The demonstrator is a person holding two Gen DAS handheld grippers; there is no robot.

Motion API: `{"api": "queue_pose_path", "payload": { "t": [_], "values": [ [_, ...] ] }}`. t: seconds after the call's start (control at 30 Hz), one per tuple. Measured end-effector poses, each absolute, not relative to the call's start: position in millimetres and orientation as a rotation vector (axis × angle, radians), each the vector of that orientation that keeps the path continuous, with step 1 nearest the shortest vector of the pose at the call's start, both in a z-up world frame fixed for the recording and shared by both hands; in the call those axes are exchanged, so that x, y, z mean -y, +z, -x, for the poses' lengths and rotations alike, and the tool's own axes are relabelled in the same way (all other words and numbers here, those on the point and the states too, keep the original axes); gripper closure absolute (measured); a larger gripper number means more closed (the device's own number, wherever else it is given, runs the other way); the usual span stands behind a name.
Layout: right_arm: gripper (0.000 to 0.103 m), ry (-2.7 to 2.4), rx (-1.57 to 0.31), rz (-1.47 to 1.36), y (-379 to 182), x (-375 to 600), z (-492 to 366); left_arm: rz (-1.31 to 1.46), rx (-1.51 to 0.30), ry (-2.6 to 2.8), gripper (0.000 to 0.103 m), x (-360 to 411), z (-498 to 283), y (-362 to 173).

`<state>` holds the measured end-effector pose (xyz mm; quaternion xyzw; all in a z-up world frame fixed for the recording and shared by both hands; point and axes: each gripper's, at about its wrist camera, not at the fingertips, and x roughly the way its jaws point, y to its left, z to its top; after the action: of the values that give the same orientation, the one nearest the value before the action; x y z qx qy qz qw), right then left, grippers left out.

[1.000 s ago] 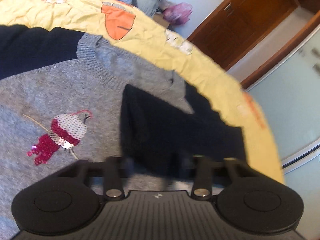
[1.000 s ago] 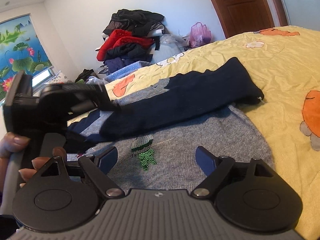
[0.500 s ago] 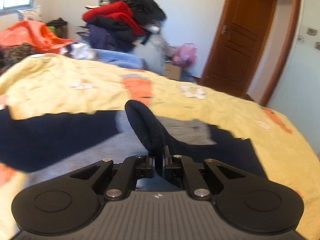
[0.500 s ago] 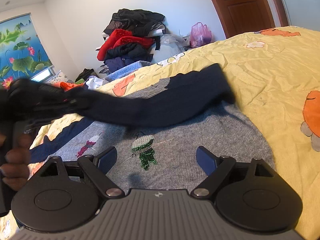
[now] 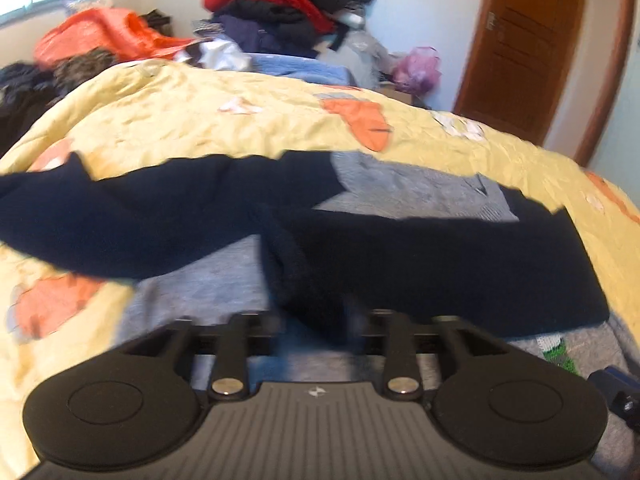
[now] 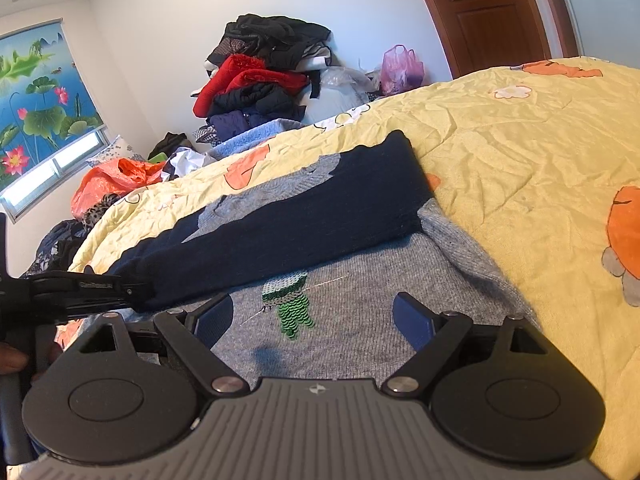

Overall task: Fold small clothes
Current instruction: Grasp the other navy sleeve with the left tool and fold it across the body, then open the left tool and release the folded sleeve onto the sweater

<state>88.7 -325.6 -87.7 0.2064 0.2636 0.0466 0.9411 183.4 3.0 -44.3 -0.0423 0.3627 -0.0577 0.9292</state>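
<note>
A grey sweater (image 6: pixel 360 280) with a green sequin figure (image 6: pixel 292 304) lies flat on the yellow bedspread (image 6: pixel 520 152). One navy sleeve (image 6: pixel 300 224) is folded across its chest. The left gripper (image 6: pixel 128 292) sits at that sleeve's cuff with its jaws opening. In the left wrist view the cuff (image 5: pixel 304 288) lies between the parted fingers of the left gripper (image 5: pixel 320 320), and the pads are off it. The other navy sleeve (image 5: pixel 120 216) stretches out to the left. The right gripper (image 6: pixel 314 316) hovers wide open over the sweater's lower body with nothing between its fingers.
A tall pile of clothes (image 6: pixel 260 80) is stacked against the far wall. An orange bag (image 6: pixel 116 180) and a pink plastic bag (image 6: pixel 400 66) sit beside it. A wooden door (image 6: pixel 488 12) is at the right. A person's hand (image 6: pixel 12 360) holds the left gripper.
The left gripper pulled the navy sleeve across the sweater, clamped on its cuff half a second ago. Its jaws now stand apart and the sleeve lies flat. The right gripper has not moved.
</note>
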Motion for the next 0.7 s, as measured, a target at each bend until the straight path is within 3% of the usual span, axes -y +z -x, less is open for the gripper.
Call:
{"api": "queue_pose_path", "payload": {
  "t": [0.07, 0.17, 0.37, 0.57, 0.7],
  "values": [
    [0.015, 0.095, -0.539, -0.418, -87.8, 325.3, -89.6, 0.146, -0.652, -0.11, 0.029, -22.9, -169.5, -34.0],
    [0.016, 0.081, -0.546, -0.381, -85.9, 320.7, -90.0, 0.216, -0.541, -0.125, 0.029, -41.8, -154.4, -16.9],
    [0.011, 0.115, -0.442, -0.16, -39.4, 296.5, -119.0, 0.202, -0.537, -0.184, 0.029, -23.5, -178.0, -15.1],
    [0.011, 0.067, -0.615, -0.051, -46.1, 300.4, -207.7, 0.212, -0.693, -0.194, 0.029, -4.5, -214.1, -53.9],
    [0.009, 0.032, -0.722, -0.004, -80.6, 298.2, -219.9, 0.035, -0.656, -0.188, 0.029, 11.1, -207.1, -70.8]
  ]
}}
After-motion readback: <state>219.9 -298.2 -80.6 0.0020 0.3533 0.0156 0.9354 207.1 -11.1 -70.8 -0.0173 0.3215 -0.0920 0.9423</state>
